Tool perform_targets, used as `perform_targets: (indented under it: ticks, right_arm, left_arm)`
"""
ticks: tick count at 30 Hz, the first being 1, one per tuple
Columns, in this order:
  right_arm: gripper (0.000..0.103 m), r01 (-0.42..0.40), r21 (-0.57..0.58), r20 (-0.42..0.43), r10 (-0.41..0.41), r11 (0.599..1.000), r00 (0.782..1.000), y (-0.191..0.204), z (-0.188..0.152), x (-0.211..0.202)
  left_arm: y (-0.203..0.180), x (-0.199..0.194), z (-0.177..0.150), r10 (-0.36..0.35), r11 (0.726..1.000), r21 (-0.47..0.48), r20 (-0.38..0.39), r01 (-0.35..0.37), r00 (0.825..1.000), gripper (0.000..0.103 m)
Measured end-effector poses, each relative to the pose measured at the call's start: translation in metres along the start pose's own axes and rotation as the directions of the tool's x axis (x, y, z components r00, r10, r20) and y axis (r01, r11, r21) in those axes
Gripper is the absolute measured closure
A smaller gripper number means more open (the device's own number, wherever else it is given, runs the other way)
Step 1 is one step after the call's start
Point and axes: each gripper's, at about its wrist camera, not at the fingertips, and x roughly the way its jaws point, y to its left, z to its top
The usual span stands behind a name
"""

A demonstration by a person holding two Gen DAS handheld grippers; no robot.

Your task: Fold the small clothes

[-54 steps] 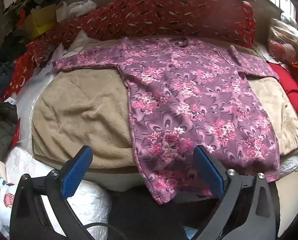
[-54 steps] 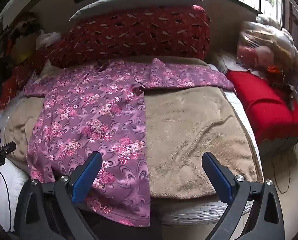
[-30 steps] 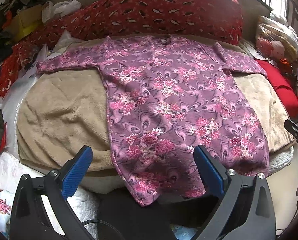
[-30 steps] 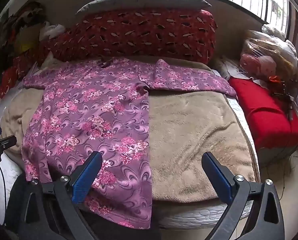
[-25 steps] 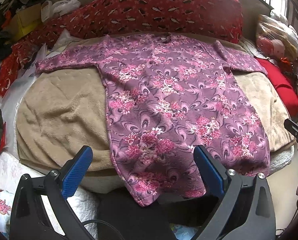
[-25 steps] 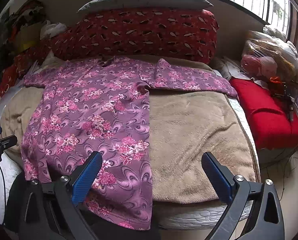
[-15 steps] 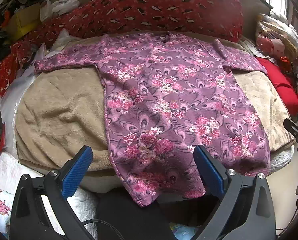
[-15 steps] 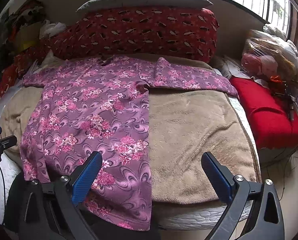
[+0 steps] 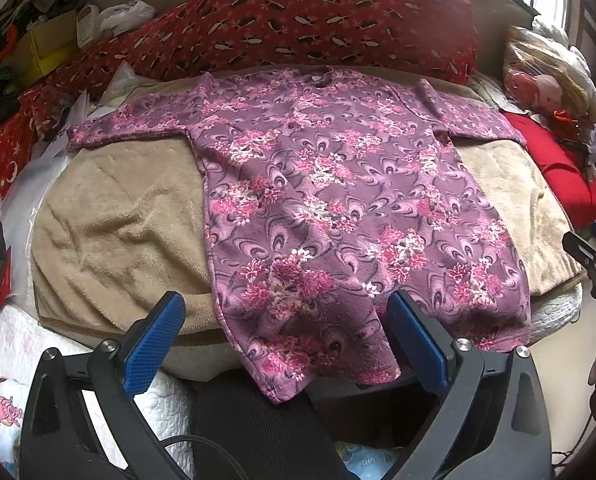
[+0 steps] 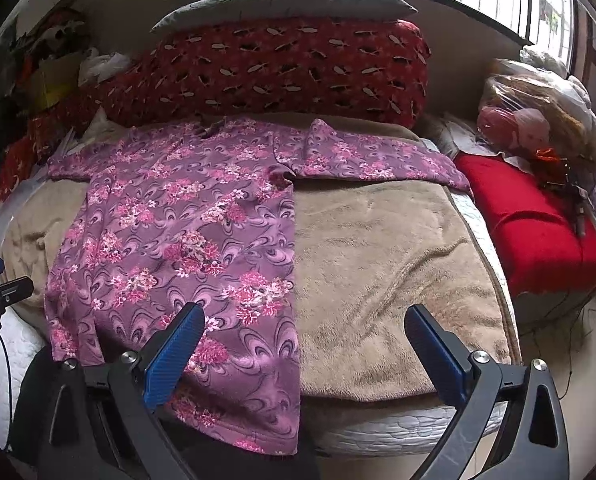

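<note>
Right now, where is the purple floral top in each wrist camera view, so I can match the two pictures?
Left wrist: purple floral top fills the centre, hem hanging toward the camera.
Right wrist: it lies left of centre, beige blanket bare to its right.
Shared landmark: red patterned bolster behind it.

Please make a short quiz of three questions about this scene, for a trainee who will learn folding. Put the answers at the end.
1. True or false: the left gripper is shut on the shirt.
2. What lies directly under the shirt? A) beige blanket B) red cushion C) bare floor
3. Fill in: the shirt's hem hangs over the ______ edge of the bed.

Key
1. False. Both the left and the right gripper are open and hold nothing.
2. A. The shirt lies flat on the blanket with both sleeves spread out.
3. Near, the edge closest to the grippers.
</note>
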Motion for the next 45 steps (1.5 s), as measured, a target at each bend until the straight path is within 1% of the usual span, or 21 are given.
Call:
perform_targets:
  ticks: [13, 35, 45]
  right_arm:
    - [0.002, -0.002, 0.01, 0.019, 0.002, 1.0, 1.0, -0.003, 0.003, -0.004]
    - [0.002, -0.004, 0.02, -0.003, 0.004, 1.0, 1.0, -0.004, 0.005, 0.01]
    - [0.002, -0.02, 0.02, -0.021, 0.021, 1.0, 1.0, -0.001, 0.005, 0.017]
  left_arm:
    - [-0.001, -0.004, 0.002, 0.001, 1.0, -0.006, 0.007, -0.001, 1.0, 0.002]
    - [-0.007, 0.011, 0.006, -0.014, 1.0, -0.007, -0.027, 0.014, 1.0, 0.002]
    - [-0.007, 0.017, 0.007, -0.008, 1.0, -0.006, -0.041, 0.008, 0.999, 0.002]
